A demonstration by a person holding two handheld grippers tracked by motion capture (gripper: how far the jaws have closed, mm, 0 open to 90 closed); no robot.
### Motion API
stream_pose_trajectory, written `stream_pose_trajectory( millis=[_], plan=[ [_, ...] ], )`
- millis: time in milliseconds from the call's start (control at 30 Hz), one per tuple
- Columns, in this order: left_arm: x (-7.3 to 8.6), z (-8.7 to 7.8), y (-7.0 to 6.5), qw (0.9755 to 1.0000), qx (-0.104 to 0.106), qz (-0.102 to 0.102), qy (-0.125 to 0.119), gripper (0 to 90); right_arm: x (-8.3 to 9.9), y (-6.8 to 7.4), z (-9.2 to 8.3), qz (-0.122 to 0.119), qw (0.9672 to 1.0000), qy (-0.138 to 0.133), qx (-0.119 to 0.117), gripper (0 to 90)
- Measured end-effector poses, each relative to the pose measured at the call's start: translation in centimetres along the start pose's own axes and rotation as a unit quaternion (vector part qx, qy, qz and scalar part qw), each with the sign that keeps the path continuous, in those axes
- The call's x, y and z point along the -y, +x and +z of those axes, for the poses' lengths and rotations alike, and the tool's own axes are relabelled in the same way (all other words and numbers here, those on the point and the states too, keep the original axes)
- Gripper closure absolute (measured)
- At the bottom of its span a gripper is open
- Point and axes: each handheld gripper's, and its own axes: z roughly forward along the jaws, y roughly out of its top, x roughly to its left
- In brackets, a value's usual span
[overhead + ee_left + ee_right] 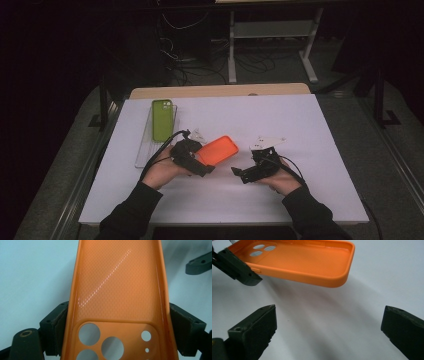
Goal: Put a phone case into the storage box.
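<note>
Nearest the table edge, two dark sleeves come up over the white mat [310, 130], one hand on each gripper. The right gripper [239, 173] sits low over the mat, pointed leftward toward the middle; its jaws stand wide apart with nothing between them, only bare mat showing through the gap in the right gripper view [329, 330]. A grey plate tops it and a black cable loops back over the hand.

Just left of it, the left gripper [204, 165] is clamped on the orange case [218, 150]. In the left gripper view [120, 337] the two pads press the case's long sides at the camera-hole end, with the open inside of the case facing up and its far end running away from the jaws. From the right gripper view the case [297, 261] hangs a little above the mat, tilted, casting a shadow under it, with one left jaw gripping its side near the round holes. The two grippers are near each other but apart.

Farther back on the left, a green case [162, 119] lies flat on a clear tray [144, 150]. Beyond the mat, a strip of wooden tabletop [220, 90] shows, then the dark floor with cables and white desk legs [232, 55].
</note>
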Motion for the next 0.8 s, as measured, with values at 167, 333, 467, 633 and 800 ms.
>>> stream_pose_trajectory(
  millis=[167, 333, 467, 633, 800],
  plan=[
    [-0.11, 0.03, -0.14, 1.0, 0.0, 0.002, 0.003, 15.6, 0.05, 0.05, -0.04, -0.026, 0.9993, -0.003, 0.026, 0.0],
    [-0.11, 0.16, -0.24, 1.0, 0.001, 0.003, 0.006, 15.6, 0.1, 0.24, -0.03, -0.056, 0.9971, 0.0, 0.051, 0.0],
    [-0.11, 0.13, -0.28, 1.0, 0.0, 0.002, 0.006, 15.6, 0.12, 0.27, -0.08, -0.082, 0.9943, 0.0, 0.067, 0.0],
    [-0.12, 0.16, -0.32, 1.0, 0.001, 0.002, 0.006, 15.6, 0.12, 0.64, -0.17, -0.11, 0.9907, -0.003, 0.08, 0.0],
    [-0.16, 0.14, -0.33, 1.0, 0.0, 0.004, 0.006, 15.6, 0.17, 0.94, -0.1, -0.141, 0.9853, -0.007, 0.096, 0.0]
  ],
)
